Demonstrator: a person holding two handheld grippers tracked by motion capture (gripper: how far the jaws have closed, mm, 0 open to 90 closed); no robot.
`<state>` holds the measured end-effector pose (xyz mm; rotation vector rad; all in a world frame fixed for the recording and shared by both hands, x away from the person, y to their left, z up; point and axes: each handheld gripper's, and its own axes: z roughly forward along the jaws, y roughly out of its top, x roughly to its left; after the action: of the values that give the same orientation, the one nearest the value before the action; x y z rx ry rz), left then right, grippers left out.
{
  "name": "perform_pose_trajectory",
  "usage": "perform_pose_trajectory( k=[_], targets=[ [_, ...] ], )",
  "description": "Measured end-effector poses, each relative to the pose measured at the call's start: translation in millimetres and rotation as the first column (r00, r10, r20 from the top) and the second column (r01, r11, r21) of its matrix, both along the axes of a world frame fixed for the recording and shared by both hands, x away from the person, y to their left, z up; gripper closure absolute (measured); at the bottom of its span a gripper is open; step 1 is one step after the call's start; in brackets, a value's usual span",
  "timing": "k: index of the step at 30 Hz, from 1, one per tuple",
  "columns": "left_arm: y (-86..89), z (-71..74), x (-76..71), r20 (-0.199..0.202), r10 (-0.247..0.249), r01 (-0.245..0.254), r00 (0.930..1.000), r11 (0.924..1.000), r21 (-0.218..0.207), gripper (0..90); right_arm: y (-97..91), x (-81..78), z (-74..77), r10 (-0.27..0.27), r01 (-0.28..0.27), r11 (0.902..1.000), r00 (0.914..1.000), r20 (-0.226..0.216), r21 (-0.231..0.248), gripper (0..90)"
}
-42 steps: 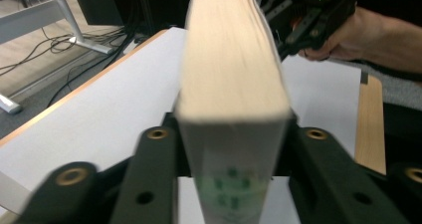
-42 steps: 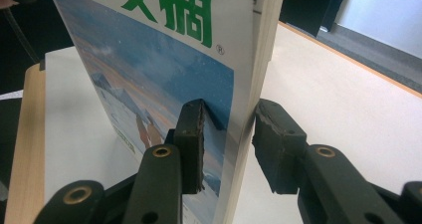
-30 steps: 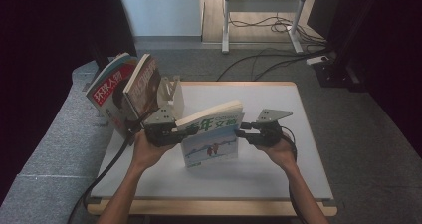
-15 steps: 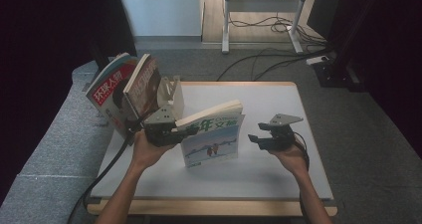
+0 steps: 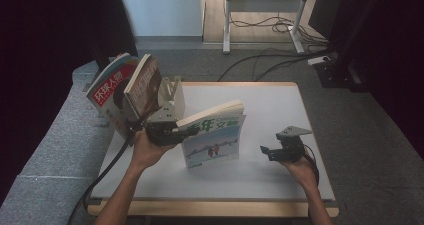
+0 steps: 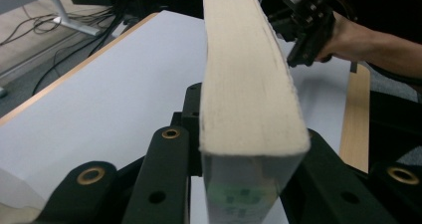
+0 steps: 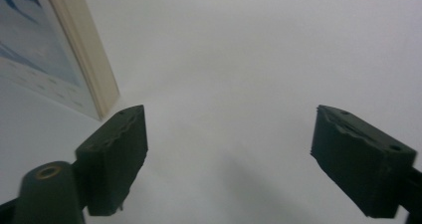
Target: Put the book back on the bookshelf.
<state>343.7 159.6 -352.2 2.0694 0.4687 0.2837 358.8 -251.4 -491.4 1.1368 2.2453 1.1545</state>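
Observation:
A thick paperback book with a blue and white cover stands upright on the white table. My left gripper is shut on its spine end, and the cream page edge runs between the black jaws of the left gripper. My right gripper hovers low over the table, well to the right of the book and apart from it. Its jaws have just been opening and now stand wide apart with nothing between them. In the right gripper view, the book's corner stands beyond the left jaw of the right gripper.
A white rack at the table's left edge holds leaning magazines. A grey upholstered surface runs along the left. The table's wooden front edge is near me. Cables and desk legs lie on the floor beyond.
The right gripper has let go of the book's right edge, opened its jaws, and moved right and down toward the table. The left gripper and book have stayed in place.

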Motion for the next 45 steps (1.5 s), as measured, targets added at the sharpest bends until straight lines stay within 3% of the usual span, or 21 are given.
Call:
perform_pose_trajectory(
  k=[3, 4, 7, 16, 33, 45],
  targets=[
    [-0.5, -0.2, 1.3, -0.006, 0.011, -0.011, 0.9999, 0.9999, -0.006, 73.6, -4.9, -2.0, -8.8, -0.032, 0.032, 0.9994, 0.9993, -0.020, -0.010, 11.2],
    [-0.6, -0.3, 1.7, -0.008, 0.013, -0.013, 0.9999, 0.9999, -0.008, 73.6, -8.0, -3.4, -14.9, -0.049, 0.049, 0.9987, 0.9982, -0.034, -0.015, 5.4],
    [-0.6, -0.5, 2.1, -0.007, 0.015, -0.015, 0.9999, 0.9998, -0.009, 73.6, -10.4, -5.5, -22.1, -0.073, 0.071, 0.9969, 0.9964, -0.044, -0.033, 0.0],
    [-0.2, -1.9, 2.6, -0.004, 0.026, -0.026, 0.9997, 0.9994, -0.023, 73.8, -15.5, -9.7, -44.1, -0.128, 0.119, 0.9879, 0.9884, -0.082, -0.099, 0.0],
    [2.1, 2.0, 7.0, -0.026, 0.086, -0.087, 0.9960, 0.9947, -0.054, 74.2, -15.7, -9.7, -45.3, -0.140, 0.131, 0.9857, 0.9869, -0.080, -0.106, 0.0],
    [20.3, 17.5, 9.6, -0.063, 0.158, -0.163, 0.9854, 0.9842, -0.070, 74.4, -15.6, -9.7, -45.4, -0.140, 0.131, 0.9858, 0.9869, -0.081, -0.105, 0.0]
  ],
)
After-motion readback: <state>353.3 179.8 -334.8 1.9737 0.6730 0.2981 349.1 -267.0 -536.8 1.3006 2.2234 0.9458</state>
